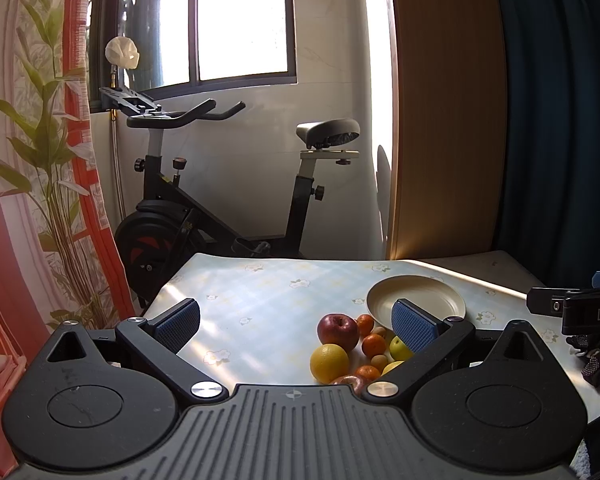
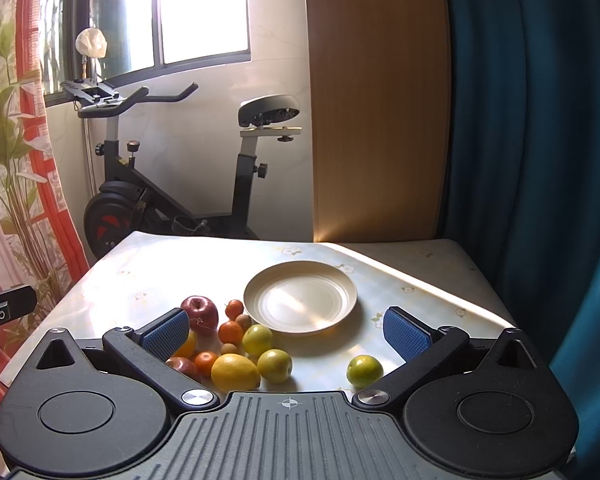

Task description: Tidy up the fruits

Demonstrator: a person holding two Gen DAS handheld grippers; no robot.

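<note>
Nearest, both hand-held grippers hover above the table with their blue-padded fingers spread wide and nothing between them. In the right wrist view, the right gripper (image 2: 287, 330) has a lone round green fruit (image 2: 365, 371) just inside its right finger, apart from the rest. Toward its left finger sits the main cluster: a yellow lemon (image 2: 236, 372) touching a second green fruit (image 2: 275, 365), a third yellow-green fruit (image 2: 257, 340) just beyond, small orange tangerines (image 2: 231, 332) among them, and a dark red apple (image 2: 199, 312) at the far left of the pile. Straight ahead, just past the cluster, lies a round cream-coloured plate (image 2: 300, 298), bare, on the pale floral tablecloth (image 2: 148, 276).

From the left wrist view, the left gripper (image 1: 296, 324) sees the same fruit pile crowded against its right finger, with a large orange (image 1: 329, 363) closest and the red apple behind it. Part of the right gripper shows at this view's right edge. Beyond the table stands a black exercise bike (image 1: 188, 216) under a bright window (image 1: 236, 20).
</note>
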